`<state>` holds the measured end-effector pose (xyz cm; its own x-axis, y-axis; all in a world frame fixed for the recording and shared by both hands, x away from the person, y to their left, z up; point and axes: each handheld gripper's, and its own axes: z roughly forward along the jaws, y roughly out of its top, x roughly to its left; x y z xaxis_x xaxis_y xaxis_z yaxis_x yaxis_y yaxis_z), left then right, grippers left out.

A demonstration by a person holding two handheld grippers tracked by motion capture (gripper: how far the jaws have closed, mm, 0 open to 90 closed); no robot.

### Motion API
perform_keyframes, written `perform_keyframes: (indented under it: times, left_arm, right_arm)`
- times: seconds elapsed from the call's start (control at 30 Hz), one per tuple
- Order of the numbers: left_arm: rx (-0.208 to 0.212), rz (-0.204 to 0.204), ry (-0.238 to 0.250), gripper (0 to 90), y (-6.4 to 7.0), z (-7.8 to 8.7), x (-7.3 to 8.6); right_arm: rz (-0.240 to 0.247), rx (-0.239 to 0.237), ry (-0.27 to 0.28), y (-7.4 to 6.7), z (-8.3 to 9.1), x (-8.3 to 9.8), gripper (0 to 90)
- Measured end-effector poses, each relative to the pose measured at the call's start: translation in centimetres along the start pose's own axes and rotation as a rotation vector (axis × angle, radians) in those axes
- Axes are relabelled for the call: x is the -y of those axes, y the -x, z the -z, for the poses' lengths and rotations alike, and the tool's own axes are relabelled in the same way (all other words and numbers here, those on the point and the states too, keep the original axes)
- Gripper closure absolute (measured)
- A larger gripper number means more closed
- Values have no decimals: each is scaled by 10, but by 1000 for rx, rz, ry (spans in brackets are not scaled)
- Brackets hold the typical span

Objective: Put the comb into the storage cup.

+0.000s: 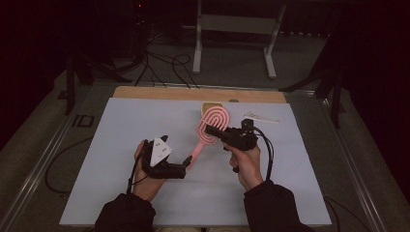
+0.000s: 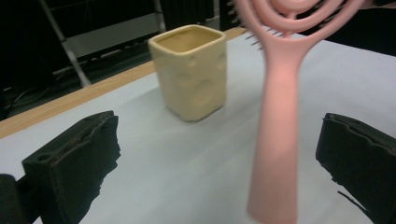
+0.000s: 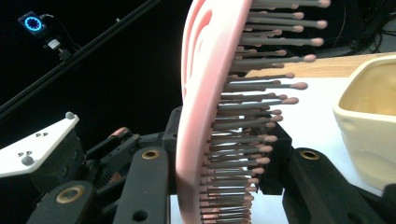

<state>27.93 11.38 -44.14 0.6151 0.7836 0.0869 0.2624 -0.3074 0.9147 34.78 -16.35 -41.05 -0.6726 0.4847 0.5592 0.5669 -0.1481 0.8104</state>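
Note:
A pink hairbrush [image 1: 215, 123] with a looped head is held above the white mat. My right gripper [image 1: 209, 129] is shut on the head, one jaw on its flat back and one among the bristles [image 3: 261, 112]. The brush handle [image 2: 278, 140] slopes down towards my left gripper [image 1: 185, 166]. That gripper's jaws stand wide open on either side of the handle, with clear gaps and no contact. A cream square cup [image 2: 194, 70] stands upright on the mat just behind the brush, and it sits at the right edge of the right gripper view [image 3: 369, 126].
A small white packet [image 1: 261, 118] lies on the mat to the right of the cup. The white mat [image 1: 125, 145] covers a wooden table whose far edge [image 1: 193, 93] shows. A metal stand [image 1: 232, 29] and cables lie on the floor beyond.

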Motion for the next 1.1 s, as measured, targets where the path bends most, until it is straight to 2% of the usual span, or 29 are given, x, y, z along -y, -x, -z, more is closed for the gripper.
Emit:
perform_keyframes:
  times: [0.1, 0.33, 0.47, 0.63, 0.67, 0.73, 0.77, 0.9, 1.1]
  left_arm:
    - [-9, 19, 3, 0, -9, 7, 2]
    - [-26, 15, 11, 0, -21, 20, 6]
    - [-39, 8, 7, 0, -27, 29, 17]
    - [-58, 35, 25, 0, -33, 40, 33]
    - [-74, 37, 34, 0, -33, 42, 36]
    - [-77, 36, 38, 0, -33, 44, 40]
    - [-73, 39, 33, 0, -34, 47, 48]
    - [-65, 30, -5, 0, -36, 50, 58]
    - [-59, 33, -20, 0, -39, 60, 73]
  right_arm:
    - [-2, 1, 1, 1, 0, -1, 636]
    - [-2, 4, 0, 2, -1, -1, 636]
    - [-3, 3, 3, 2, -1, -2, 636]
    - [1, 7, 7, 3, 1, -4, 635]
    - [2, 8, 8, 4, 2, -5, 635]
    - [-1, 7, 10, 3, 2, -5, 636]
    - [-3, 6, 11, 3, 2, -5, 636]
    - [1, 4, 16, 4, 3, -7, 636]
    - [2, 8, 10, 3, 1, -9, 635]
